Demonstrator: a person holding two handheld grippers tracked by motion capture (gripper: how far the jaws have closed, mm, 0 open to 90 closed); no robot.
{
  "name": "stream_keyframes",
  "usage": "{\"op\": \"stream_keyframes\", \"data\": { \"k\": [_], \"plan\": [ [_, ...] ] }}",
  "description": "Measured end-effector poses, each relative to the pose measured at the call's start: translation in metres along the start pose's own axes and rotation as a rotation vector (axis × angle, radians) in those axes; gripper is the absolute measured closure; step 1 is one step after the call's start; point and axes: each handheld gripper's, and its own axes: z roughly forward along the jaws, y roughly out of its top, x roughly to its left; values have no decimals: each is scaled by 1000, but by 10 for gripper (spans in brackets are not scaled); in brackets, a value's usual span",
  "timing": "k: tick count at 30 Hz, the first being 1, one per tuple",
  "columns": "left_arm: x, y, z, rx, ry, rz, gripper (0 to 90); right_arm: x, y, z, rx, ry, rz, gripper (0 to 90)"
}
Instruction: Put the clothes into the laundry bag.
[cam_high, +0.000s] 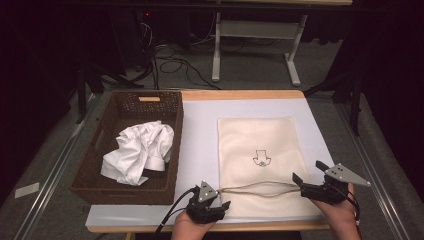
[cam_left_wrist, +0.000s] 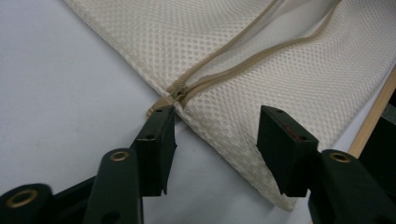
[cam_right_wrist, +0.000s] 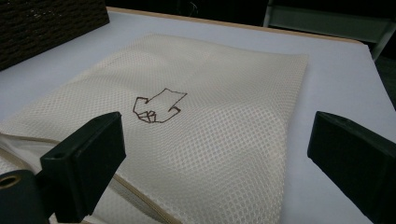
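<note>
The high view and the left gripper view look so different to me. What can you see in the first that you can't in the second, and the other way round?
High view: the brown wicker basket holding crumpled white cloth, the right gripper with its jaws apart at the bag's near right corner, and the small drawing on the bag.

Left gripper view: the fine mesh weave up close, and the zipper's closed end just past one pad, the jaws apart around the bag's corner.

Both: the cream mesh bag, its partly open zipper, the left gripper and the pale table surface.

One mesh bag (cam_high: 260, 150), one wicker basket (cam_high: 100, 186), one white cloth (cam_high: 139, 152), two tools (cam_high: 223, 205) (cam_high: 307, 175)
</note>
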Motion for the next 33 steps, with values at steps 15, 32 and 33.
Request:
{"op": "stream_keyframes", "data": {
  "k": [15, 32, 33],
  "plan": [
    [-7, -1, 3, 6, 45, 55, 817, 2, -1, 4, 12, 10, -7, 58],
    [29, 10, -2, 2, 231, 33, 850, 0, -3, 6, 15, 16, 0, 90],
    [29, 10, -2, 2, 231, 33, 833, 0, -3, 6, 15, 16, 0, 90]
  ]
}}
